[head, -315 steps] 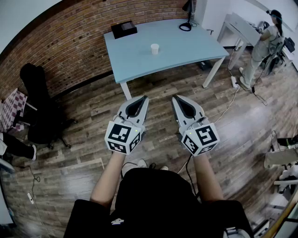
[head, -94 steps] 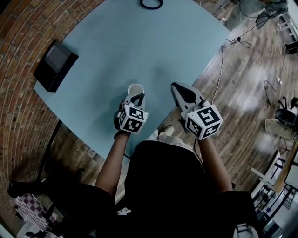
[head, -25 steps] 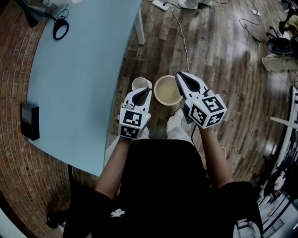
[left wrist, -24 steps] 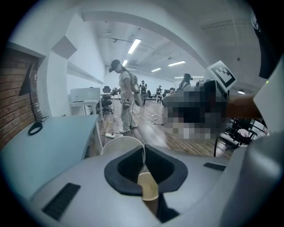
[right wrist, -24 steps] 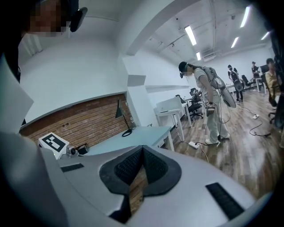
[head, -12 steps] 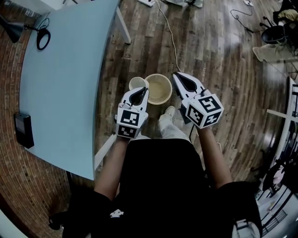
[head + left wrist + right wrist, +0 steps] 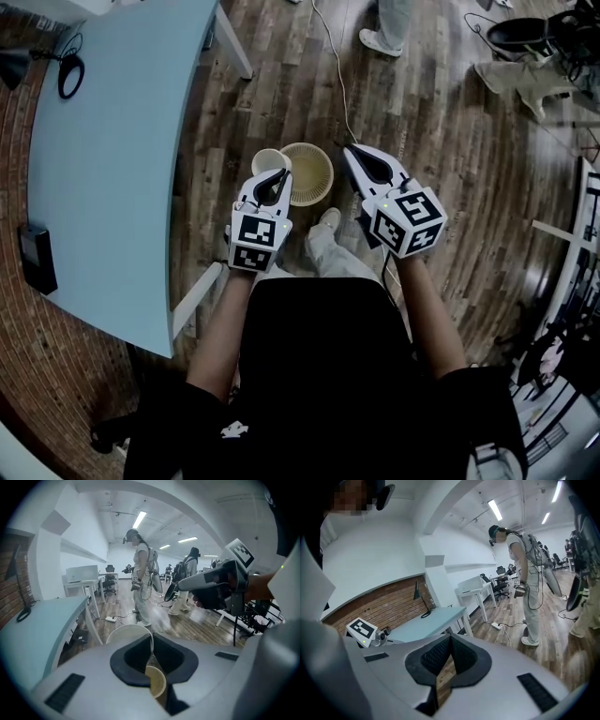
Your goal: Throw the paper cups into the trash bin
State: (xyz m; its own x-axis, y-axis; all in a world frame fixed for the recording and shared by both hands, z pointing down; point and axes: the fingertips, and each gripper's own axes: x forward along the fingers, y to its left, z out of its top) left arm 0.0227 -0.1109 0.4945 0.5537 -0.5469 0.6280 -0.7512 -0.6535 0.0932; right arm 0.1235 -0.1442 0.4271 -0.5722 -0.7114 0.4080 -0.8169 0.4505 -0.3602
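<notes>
**Paper cup** (image 7: pixel 265 159): upright, mouth open, carried above the wooden floor. Its rim lies just beside the rim of the trash bin (image 7: pixel 328 167), on the side toward the table (image 7: pixel 103 150).

**Left gripper** (image 7: pixel 273 180): clenched on the cup's wall, one jaw inside the mouth and one outside, as the left gripper view confirms. The bin shows through the slit below the jaws.

**Right gripper** (image 7: pixel 354 156): closed on nothing, hanging at the bin's opposite side.

**Step in hand:** the cup does not yet appear centred over the opening. Good practice is to carry it sideways until it sits wholly above the bin's mouth and lower it a little. The jaws should then part cleanly, so that so light a cup drops inside rather than glancing off the rim.
</notes>
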